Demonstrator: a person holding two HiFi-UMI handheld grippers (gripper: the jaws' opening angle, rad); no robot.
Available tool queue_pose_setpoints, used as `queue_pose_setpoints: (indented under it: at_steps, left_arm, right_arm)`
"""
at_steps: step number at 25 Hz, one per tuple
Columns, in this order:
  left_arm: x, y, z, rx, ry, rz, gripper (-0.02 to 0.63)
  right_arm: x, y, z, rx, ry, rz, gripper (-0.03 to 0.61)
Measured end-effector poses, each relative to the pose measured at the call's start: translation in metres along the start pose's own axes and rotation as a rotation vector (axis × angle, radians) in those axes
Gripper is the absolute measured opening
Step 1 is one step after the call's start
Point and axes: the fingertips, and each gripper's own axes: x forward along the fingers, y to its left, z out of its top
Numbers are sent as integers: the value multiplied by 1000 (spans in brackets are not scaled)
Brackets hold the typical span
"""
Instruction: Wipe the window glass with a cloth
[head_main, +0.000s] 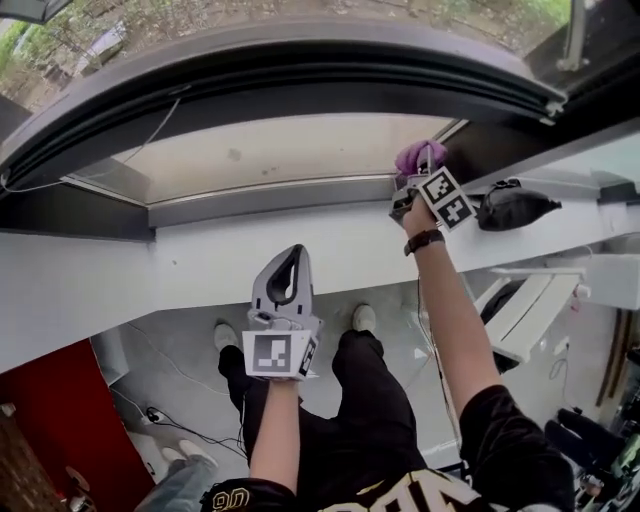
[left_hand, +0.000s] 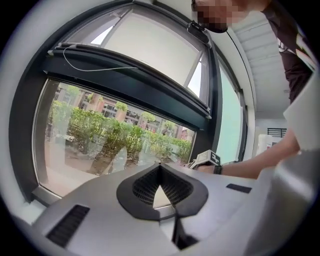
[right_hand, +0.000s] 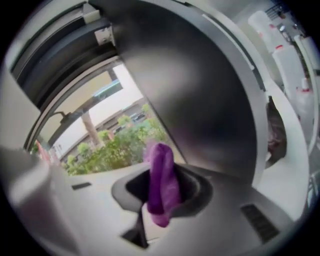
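The window glass (head_main: 270, 150) sits in a dark frame (head_main: 300, 80) above a white sill (head_main: 200, 260). My right gripper (head_main: 421, 172) is stretched to the pane's lower right corner, shut on a purple cloth (head_main: 419, 157) that touches the glass by the frame. In the right gripper view the cloth (right_hand: 161, 175) stands bunched between the jaws of the right gripper (right_hand: 159, 197), with the glass (right_hand: 100, 140) behind it. My left gripper (head_main: 290, 252) hangs back below the sill, shut and holding nothing. In its own view the left gripper (left_hand: 160, 167) faces the glass (left_hand: 110, 135).
A black pouch (head_main: 512, 206) lies on the sill right of the cloth. A dark vertical frame post (right_hand: 200, 100) borders the pane on the right. Below are a red panel (head_main: 50, 420), a white rack (head_main: 530, 310) and another person's shoes (head_main: 185, 455) on the floor.
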Motion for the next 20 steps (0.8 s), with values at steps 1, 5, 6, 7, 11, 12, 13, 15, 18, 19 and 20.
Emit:
queue_pose_setpoints:
  at_steps: [1,5,6,7,11,12,13,15,18,19,20]
  left_arm:
    - [-2,3,-7,-1,15,5,9]
    - [-27,53,-23,27,73,75,9]
    - [-36,74,-24,48,96,109,9]
    - [-46,96,-23,72,112,142,9]
    - [-100,195,3,109,95,239,9]
    - [-117,222,11,120,85,266,9]
    - [-132,245,19,137,78,289,9]
    - [-157,283,32,164,65,315,9]
    - [-181,327,44,167,50,355,9]
    - [-185,340,45,175,47,364,9]
    - [-186,351,45,187,44,366,9]
  right_arm:
    - [0,3,0,-33,9,12,81]
    - [-14,77,-51,-200,78,166,81]
    - [-21,109,-77,-294,97,231,81]
    - [-29,145,-106,-413,113,307,80]
    - [-69,314,-252,-660,165,672,81]
    - [-78,361,-289,-656,177,754,81]
    - [-87,406,-324,-644,186,823,81]
    - [-99,482,-376,-609,191,913,81]
    - [-104,567,-428,-583,193,980,81]
    - [-101,587,-441,-575,198,987,81]
    - [-97,601,-450,-564,205,984,81]
